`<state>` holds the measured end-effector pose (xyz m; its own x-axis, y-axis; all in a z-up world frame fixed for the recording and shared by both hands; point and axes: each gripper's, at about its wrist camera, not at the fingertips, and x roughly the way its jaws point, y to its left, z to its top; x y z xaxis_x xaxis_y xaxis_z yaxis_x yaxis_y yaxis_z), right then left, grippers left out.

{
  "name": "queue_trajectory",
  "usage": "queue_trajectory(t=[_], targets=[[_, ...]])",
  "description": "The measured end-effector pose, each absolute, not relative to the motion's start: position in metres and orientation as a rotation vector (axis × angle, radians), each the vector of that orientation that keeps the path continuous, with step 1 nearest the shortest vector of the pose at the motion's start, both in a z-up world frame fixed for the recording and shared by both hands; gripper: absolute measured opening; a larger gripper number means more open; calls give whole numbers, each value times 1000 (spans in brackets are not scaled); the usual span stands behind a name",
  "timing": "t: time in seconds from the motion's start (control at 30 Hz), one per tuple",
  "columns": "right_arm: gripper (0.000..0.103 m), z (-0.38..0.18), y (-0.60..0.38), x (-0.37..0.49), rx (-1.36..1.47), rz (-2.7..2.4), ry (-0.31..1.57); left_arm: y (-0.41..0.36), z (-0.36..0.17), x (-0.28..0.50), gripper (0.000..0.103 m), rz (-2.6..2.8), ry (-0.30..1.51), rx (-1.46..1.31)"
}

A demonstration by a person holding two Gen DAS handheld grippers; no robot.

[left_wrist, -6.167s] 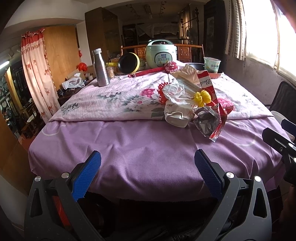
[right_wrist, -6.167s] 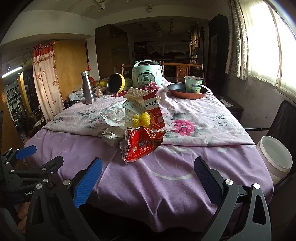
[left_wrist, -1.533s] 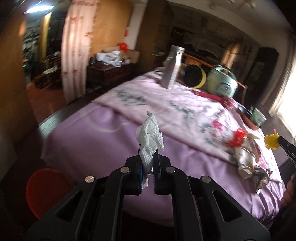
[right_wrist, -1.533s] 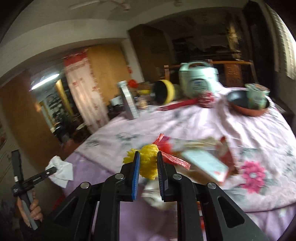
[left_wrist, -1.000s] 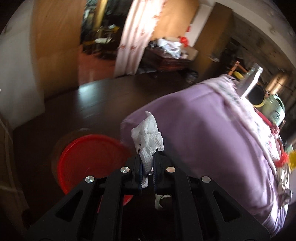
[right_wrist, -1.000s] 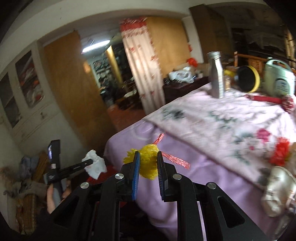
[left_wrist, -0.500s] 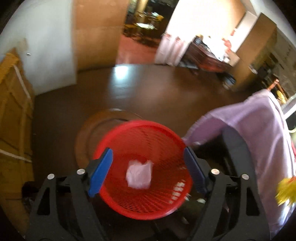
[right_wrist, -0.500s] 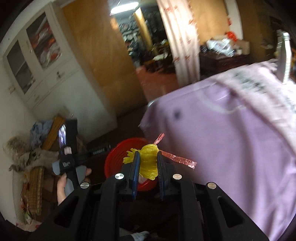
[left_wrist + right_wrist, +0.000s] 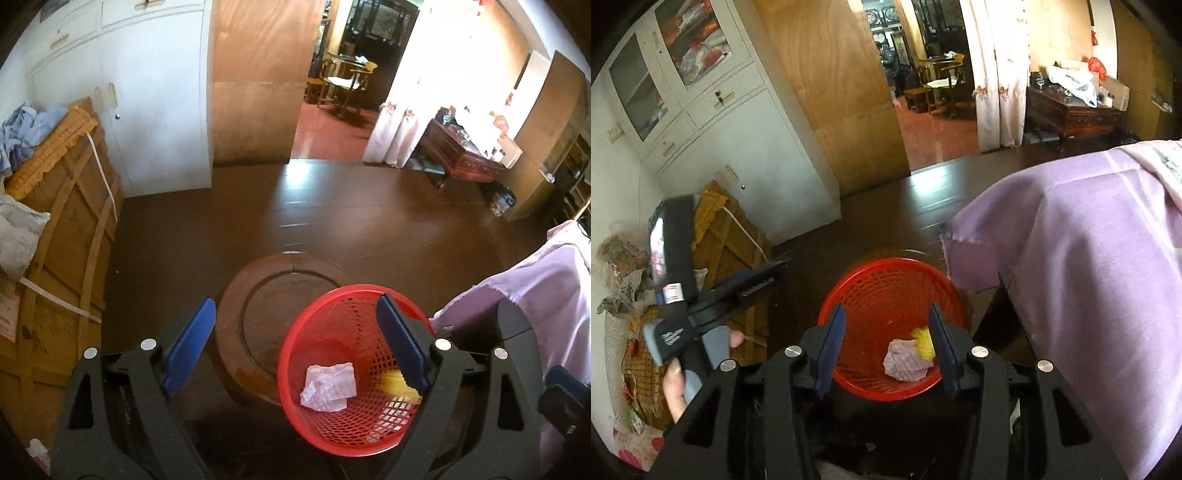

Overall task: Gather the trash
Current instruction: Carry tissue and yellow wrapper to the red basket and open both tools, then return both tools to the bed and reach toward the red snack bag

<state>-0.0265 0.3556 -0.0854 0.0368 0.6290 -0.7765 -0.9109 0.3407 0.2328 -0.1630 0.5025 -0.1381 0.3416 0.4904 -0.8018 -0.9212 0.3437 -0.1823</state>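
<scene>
The right gripper (image 9: pixel 886 341) is hanging wide open and empty, and the left gripper (image 9: pixel 295 339) is also standing open, holding nothing. Just below and ahead of both, the red mesh basket (image 9: pixel 864 284) is holding a crumpled white tissue (image 9: pixel 328 380) and a yellow scrap (image 9: pixel 923 343) — both probably light and soft, easiest to pinch at a raised fold.

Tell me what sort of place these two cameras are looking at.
Most likely a lived-in home, probably a dining or living room. A white cabinet with glass doors stands by the wall, a purple cloth drapes a table, and a doorway shows wooden chairs in the next room. A red mesh basket sits on the dark floor.
</scene>
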Motion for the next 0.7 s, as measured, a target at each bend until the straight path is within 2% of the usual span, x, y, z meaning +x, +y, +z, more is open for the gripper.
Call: queue_trajectory(t=[0.23, 0.43, 0.7], targets=[[47, -67, 325, -25, -313, 1190, 918, 495, -132, -160, 86, 995, 710, -704], [56, -54, 282, -19, -249, 1119, 853, 479, -121, -151, 86, 944, 697, -671], [72, -29, 200, -9, -139, 993, 747, 444, -94, -137, 88, 855, 656, -600]])
